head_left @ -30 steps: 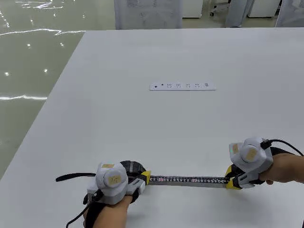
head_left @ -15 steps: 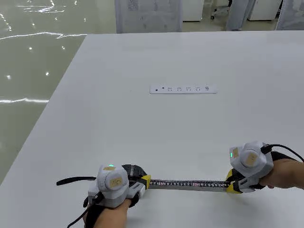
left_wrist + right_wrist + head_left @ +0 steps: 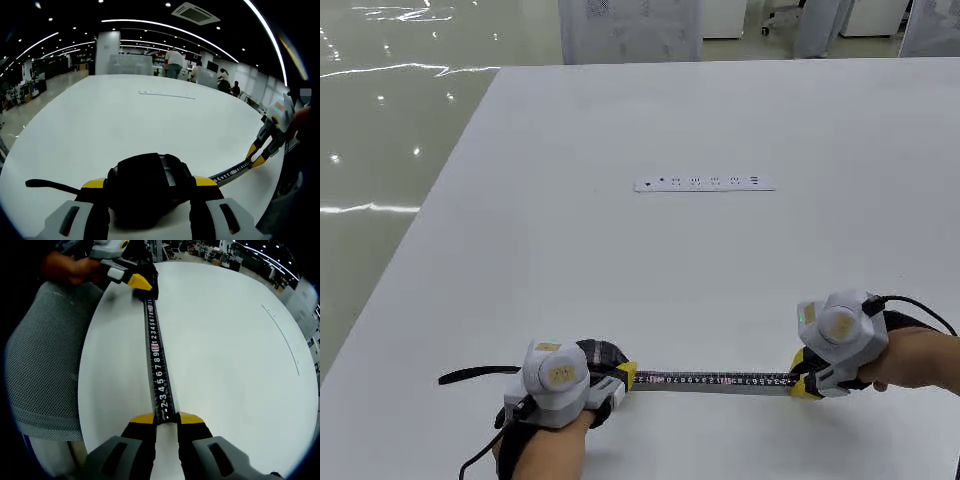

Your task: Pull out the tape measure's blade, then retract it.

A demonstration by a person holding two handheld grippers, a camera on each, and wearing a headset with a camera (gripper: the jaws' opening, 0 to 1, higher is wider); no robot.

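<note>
No real change: the blade (image 3: pixel 159 365) spans the same stretch between case (image 3: pixel 603 355) and right tongs (image 3: pixel 166 418) as a second ago; only my head moved. Judgement: the draw has stopped, so pull-out is done and retraction is due.

The case sits on the table (image 3: pixel 720 100), well apart from the strip (image 3: pixel 703 183), on my side of it and to its left. My left tongs (image 3: pixel 150 182) are spread wide and clamped on its flanks. The right tongs, on my side of the strip and to its right, are nearly closed, pinching the blade's free end. The blade runs straight between them.
</note>
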